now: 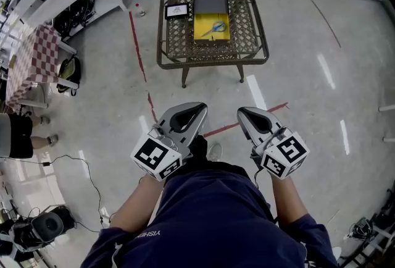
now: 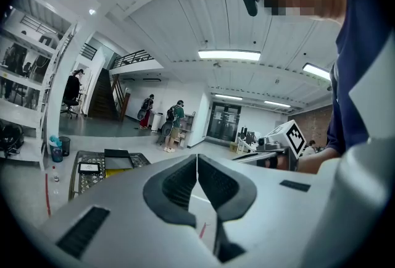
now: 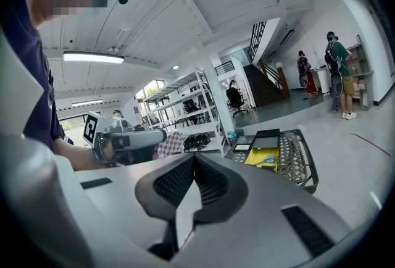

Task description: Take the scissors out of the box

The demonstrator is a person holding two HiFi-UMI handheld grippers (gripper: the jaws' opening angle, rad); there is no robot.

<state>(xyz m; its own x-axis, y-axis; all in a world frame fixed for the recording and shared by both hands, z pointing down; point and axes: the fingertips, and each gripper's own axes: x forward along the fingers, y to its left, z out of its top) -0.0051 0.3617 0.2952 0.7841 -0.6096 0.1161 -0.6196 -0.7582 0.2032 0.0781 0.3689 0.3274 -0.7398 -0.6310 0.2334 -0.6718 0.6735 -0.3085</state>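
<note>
Grey floor [image 1: 296,63] stretches ahead of you to a wicker table [image 1: 164,26], well apart from your hands. On it the scissors [image 1: 214,27] lie in the open yellow box [image 1: 202,35]. Your left gripper [image 2: 197,157] and right gripper [image 3: 194,157] are both clenched on nothing, with their jaw tips touching.

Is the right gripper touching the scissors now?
Apart. The head view shows the right gripper near the person's body, with floor between it and the scissors in the yellow box.
</note>
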